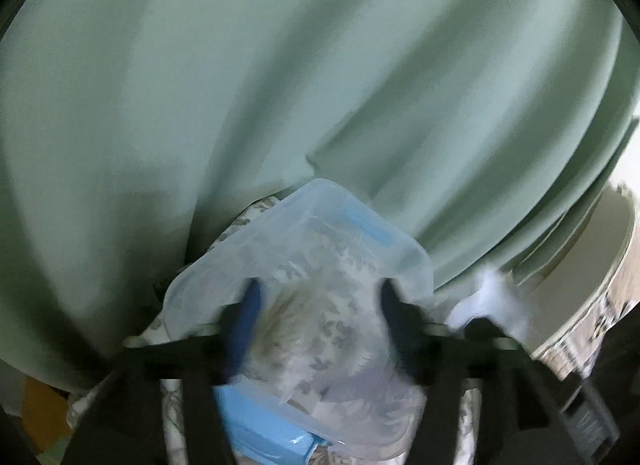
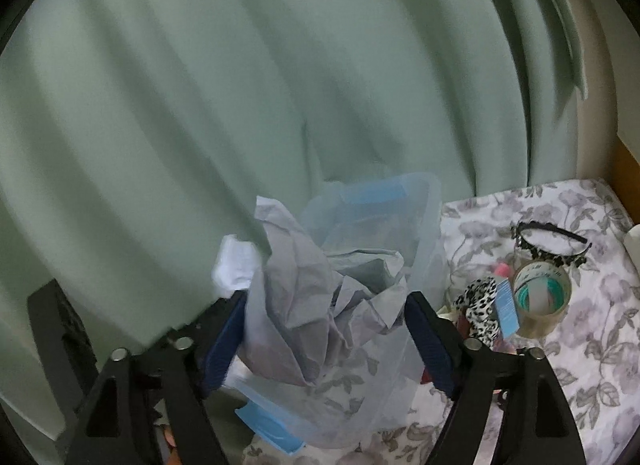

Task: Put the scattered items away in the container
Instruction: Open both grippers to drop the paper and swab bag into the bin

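Nearest to us were the black arms and blue pads of the right hand-held gripper (image 2: pixel 326 321), whose jaws stood wide on either side of a crumpled grey sheet of paper or thin cloth (image 2: pixel 320 305), neither pad clearly pressing it. That sheet hung half inside the clear plastic container with blue clip handles (image 2: pixel 424 225), which sat on the floral-patterned tabletop (image 2: pixel 560 365) against a pale green curtain (image 2: pixel 200 85).

Our left hand-held gripper (image 1: pixel 318 301) was also spread open above the container (image 1: pixel 304 225), gripping nothing that we could make out; blur hid what lay beneath it.

To the right, a roll of clear tape (image 2: pixel 540 297), a black-and-white spotted scrunchie (image 2: pixel 480 305) and a black lace headband (image 2: pixel 552 237) waited outside.

We judged the sheet might spring back over the rim, since it was bulky and only loosely bunched. A gripper catching the light container's wall could drag or tip it.
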